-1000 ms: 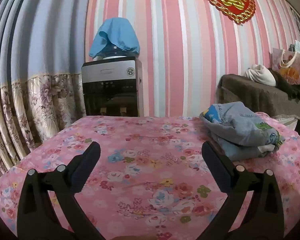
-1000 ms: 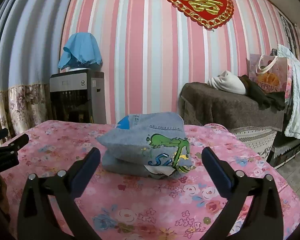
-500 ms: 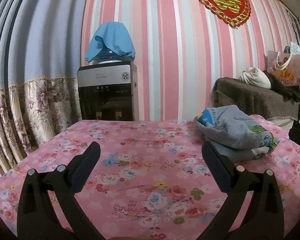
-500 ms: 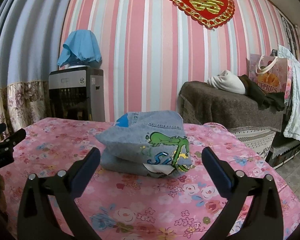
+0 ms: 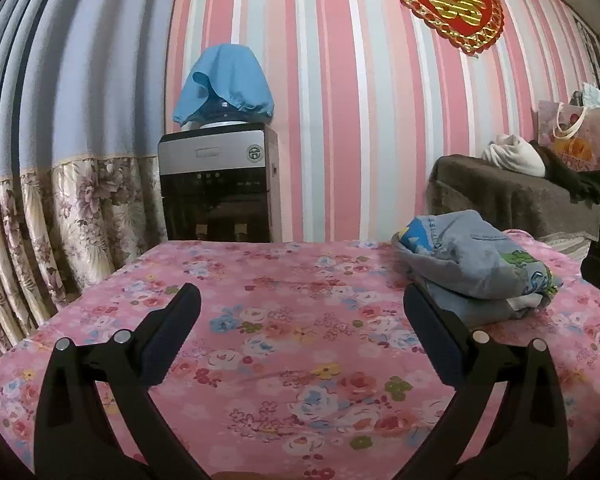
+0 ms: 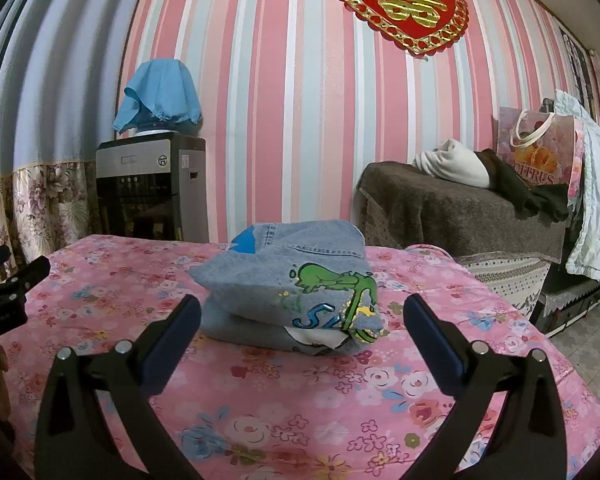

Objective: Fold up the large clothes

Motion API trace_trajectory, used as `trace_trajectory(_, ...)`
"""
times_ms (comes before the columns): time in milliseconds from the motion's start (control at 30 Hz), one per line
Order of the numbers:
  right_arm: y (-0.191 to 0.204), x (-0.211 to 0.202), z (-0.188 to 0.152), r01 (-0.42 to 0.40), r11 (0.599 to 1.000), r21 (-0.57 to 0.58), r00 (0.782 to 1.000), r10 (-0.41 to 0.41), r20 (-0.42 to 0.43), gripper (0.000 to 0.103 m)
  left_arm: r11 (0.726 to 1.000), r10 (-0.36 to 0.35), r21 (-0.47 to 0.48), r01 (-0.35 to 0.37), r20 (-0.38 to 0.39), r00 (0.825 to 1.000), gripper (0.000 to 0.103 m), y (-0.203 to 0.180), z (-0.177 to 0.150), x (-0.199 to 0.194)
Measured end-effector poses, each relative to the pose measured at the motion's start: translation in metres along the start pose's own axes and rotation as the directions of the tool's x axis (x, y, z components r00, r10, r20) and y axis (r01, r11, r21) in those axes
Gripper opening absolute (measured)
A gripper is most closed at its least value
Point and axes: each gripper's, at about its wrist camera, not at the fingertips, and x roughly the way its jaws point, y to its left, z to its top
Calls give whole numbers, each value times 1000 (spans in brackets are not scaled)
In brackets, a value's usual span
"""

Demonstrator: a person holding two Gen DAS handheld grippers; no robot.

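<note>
Two tools, each with jaws spread wide and empty: left tool (image 5: 302,300) above bare pink floral tablecloth (image 5: 284,344) on the worktop; right tool (image 6: 302,312) facing the folded light-blue denim garment with green cartoon print (image 6: 288,280), which rests on the cloth just beyond its fingertips.

My left gripper (image 5: 300,312) is matte black: two angled arms, each with a triangular cut-out near its base and two round silver screws on top. Dark navy pads line the inner faces of my jaws. My right gripper (image 6: 300,312) is built the same way, with the same black arms, silver screw heads, triangular openings and navy-blue pads (image 6: 434,336).
</note>
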Motion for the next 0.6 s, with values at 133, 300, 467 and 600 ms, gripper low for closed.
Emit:
trace_trajectory(133,-1,0,0,-2,1000,0,1000,2,-1,101,1000,-15,-12,15,13,1000,100,2,1,-2)
trace_trajectory(300,0,0,0,-2,1000,0,1000,2,0,101,999,-18,-30,18,14,1000,100,6,2,-1)
trace_trajectory(467,0,0,0,0,1000,0,1000,0,-2,101,1000,1,-28,-1,18,1000,100,6,2,-1)
trace_trajectory(600,-1,0,0,0,1000,-3,1000,0,-1,101,1000,0,-30,0,19,1000,100,6,2,-1)
